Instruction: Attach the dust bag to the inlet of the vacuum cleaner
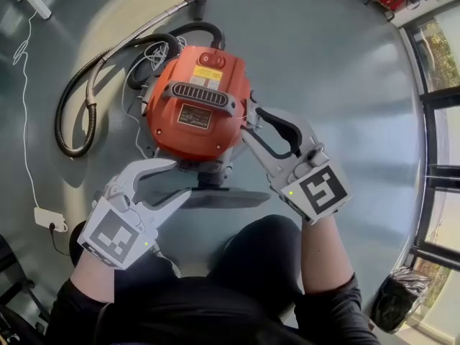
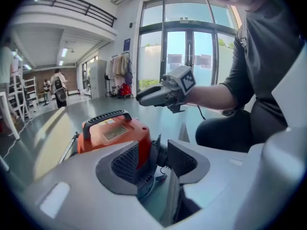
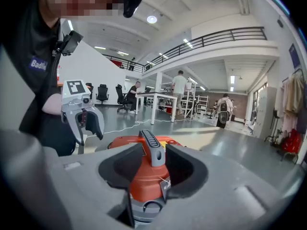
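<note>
Left claw: your left claw (image 1: 180,178) is spread wide and pinches nothing. The flat dark-grey dust bag (image 1: 230,198) lies at its tips.
Right claw: your right claw (image 1: 249,119) is spread and empty, just beside the round orange vacuum cleaner (image 1: 198,106).
Progress: the bag appears to sit against the grey inlet (image 1: 208,177), but seating is unconfirmed.

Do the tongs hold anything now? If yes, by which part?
Nothing is held. The left tongs and the right tongs are both open and empty, beside the vacuum.
</note>
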`<act>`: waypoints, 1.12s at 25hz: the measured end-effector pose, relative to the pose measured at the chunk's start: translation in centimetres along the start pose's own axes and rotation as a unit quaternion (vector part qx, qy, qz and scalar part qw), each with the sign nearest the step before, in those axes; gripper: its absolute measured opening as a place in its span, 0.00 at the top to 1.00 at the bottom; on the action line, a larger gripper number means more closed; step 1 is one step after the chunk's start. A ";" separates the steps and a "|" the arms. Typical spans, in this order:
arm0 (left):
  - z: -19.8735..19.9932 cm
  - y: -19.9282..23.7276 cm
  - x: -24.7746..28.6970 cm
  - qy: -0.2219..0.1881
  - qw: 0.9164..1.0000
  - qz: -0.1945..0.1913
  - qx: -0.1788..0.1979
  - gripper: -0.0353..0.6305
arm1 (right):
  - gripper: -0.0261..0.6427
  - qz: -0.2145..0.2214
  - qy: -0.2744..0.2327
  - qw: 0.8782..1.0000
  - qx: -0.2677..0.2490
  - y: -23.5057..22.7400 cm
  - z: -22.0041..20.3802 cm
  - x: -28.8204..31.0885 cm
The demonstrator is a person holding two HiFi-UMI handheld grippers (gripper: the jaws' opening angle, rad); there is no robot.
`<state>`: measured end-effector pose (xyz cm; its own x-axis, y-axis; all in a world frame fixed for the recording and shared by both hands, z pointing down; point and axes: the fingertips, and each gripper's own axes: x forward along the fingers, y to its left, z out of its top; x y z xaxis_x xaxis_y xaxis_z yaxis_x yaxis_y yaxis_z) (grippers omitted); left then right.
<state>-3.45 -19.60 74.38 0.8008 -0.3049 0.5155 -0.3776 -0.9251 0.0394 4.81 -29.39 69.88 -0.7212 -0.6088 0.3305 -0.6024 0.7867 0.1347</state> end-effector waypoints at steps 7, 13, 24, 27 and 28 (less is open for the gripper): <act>4.9 1.9 -3.9 -0.026 0.999 0.039 -0.024 0.69 | 0.75 -0.009 0.022 0.998 0.065 2.5 4.3 -1.6; 9.3 0.9 -10.6 0.003 0.997 0.056 -0.051 0.75 | 0.75 0.008 0.075 0.994 0.074 6.2 9.7 -5.8; 21.2 -6.0 -21.7 0.021 0.995 0.058 -0.078 0.74 | 0.75 -0.001 0.120 0.978 0.170 11.0 19.4 -16.2; 24.0 -7.4 -23.3 0.018 0.994 0.063 -0.083 0.74 | 0.75 0.003 0.116 0.978 0.173 11.5 21.7 -18.0; 24.8 -7.9 -23.8 0.018 0.994 0.065 -0.087 0.74 | 0.75 0.004 0.117 0.978 0.174 11.5 22.2 -18.6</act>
<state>-8.00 -10.65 40.58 0.7248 -0.4078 0.5553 -0.5536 -0.8245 0.1173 3.65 -11.26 44.51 -0.6532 -0.5305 0.5403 -0.7059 0.6848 -0.1811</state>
